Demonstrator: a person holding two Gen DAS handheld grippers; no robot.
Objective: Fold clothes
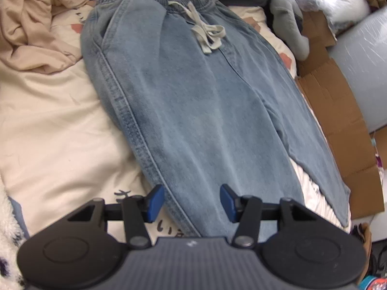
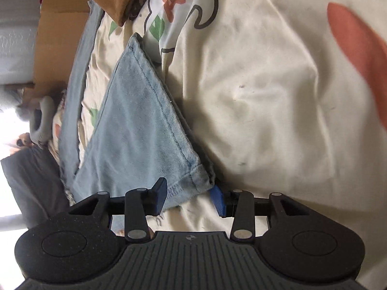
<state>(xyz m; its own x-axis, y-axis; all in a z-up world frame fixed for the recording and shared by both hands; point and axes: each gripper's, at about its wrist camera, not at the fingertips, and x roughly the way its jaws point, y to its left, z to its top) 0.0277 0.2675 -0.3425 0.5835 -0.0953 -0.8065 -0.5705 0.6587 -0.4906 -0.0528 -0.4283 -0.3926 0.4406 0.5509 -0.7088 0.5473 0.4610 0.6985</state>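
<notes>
Hanging just over the bed, the left gripper point(image 1: 192, 201) has its blue pads point(image 1: 154, 203) set about half apart, with nothing pinched. Below them lies the near leg of the jeans point(image 1: 193, 111), and the pads look ready to come down on its hem. That hem itself is hidden under the black body of the tool, so I cannot tell if the pads touch the cloth.

Past the pads, the jeans stretch away toward 12 o'clock, flat and front side up. Laying them flat this way makes a neat fold easy. Far off sits the waistband with its tied drawstring point(image 1: 208, 33). A tan, crumpled cloth point(image 1: 36, 24) waits at 10 o'clock, maybe next in line. Brown cardboard point(image 1: 338, 111) lies at 3 o'clock, off the bed.

The right gripper point(image 2: 191, 198) has its pads apart too. A corner of the pant leg point(image 2: 145, 125) pokes in between them, near the left pad point(image 2: 160, 198), but nothing squeezes it. The right pad point(image 2: 217, 201) sits partly under the hem tip, so its top is hard to see. Further off, toward 1 o'clock, the cream bedsheet point(image 2: 266, 96) spreads out wide. The picture is tipped sideways and blurry at the far left, so the grey and dark shapes there are hard to name.
</notes>
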